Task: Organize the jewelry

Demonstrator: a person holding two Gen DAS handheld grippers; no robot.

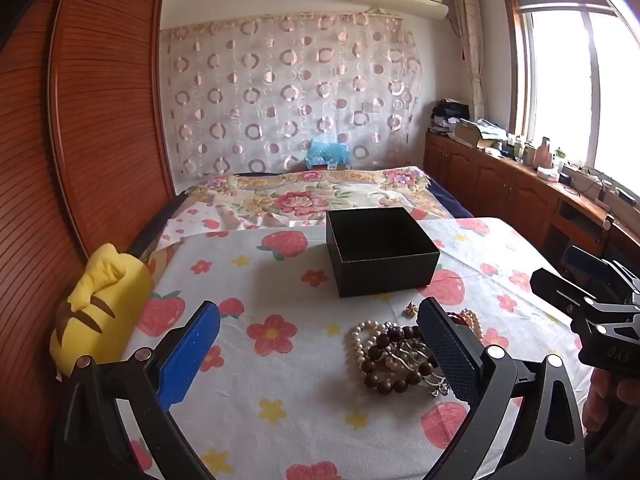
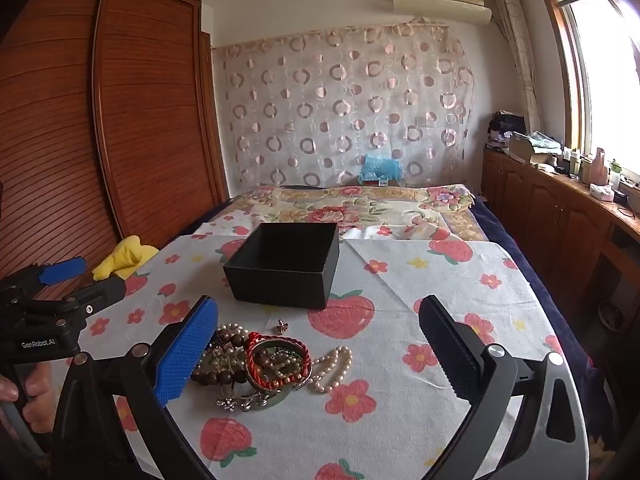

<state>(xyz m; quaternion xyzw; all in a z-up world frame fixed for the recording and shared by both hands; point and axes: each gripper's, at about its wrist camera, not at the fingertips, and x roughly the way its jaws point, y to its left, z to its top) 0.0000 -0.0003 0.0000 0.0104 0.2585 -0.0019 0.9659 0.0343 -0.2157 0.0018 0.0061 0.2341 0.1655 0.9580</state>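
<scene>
Both grippers wide open, nothing btwn jaws. Left gripper point(image 1: 320, 354) hovers over the surface point(image 1: 248, 376) w/ white strawberry-and-flower cloth, its right finger overlapping the jewelry pile in view. Right gripper point(image 2: 318, 354) same pose, pile just inside its left blue pad. Open black square cardboard box point(image 1: 380, 256) sits further back on the surface, apart from the pile, looks empty. Yellow plush toy point(image 1: 96, 304) at left edge by the wooden wardrobe. Jewelry heap: dark brown wooden bead bracelets point(image 1: 390, 376), white pearl strand point(image 2: 334, 368), red braided cord bracelet point(image 2: 280, 356), all tangled together. Small metal flower charm point(image 2: 283, 325) lies alone btwn pile and box.
</scene>
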